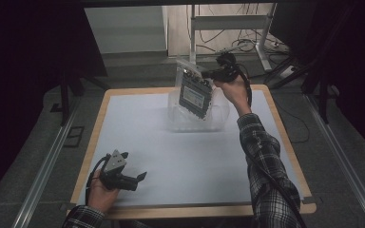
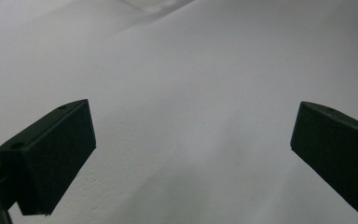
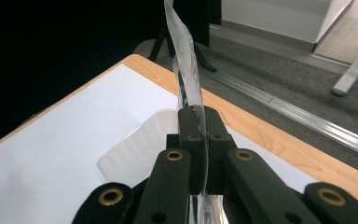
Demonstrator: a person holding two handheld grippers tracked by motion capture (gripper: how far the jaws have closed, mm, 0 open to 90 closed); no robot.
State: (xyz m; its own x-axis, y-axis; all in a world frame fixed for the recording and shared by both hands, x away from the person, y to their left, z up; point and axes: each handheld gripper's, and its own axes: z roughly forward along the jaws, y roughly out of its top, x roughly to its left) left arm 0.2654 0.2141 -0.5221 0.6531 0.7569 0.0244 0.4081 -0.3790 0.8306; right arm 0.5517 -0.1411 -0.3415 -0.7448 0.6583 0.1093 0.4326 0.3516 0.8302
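Label text on the dark packet inside the clear plastic bag — too small to read. Bag's top edge — cut off by the right gripper view's upper border.

A glossy clear plastic bag catches light above a matt white sheet covering the pale wood-edged tabletop. The right claw looks matt black plastic with brass-toned rivets; the left claw shows finely textured black pads.

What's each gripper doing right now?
Left gripper: open, empty, over the white table sheet.
Right gripper: closed on the clear plastic bag holding a dark flat item.
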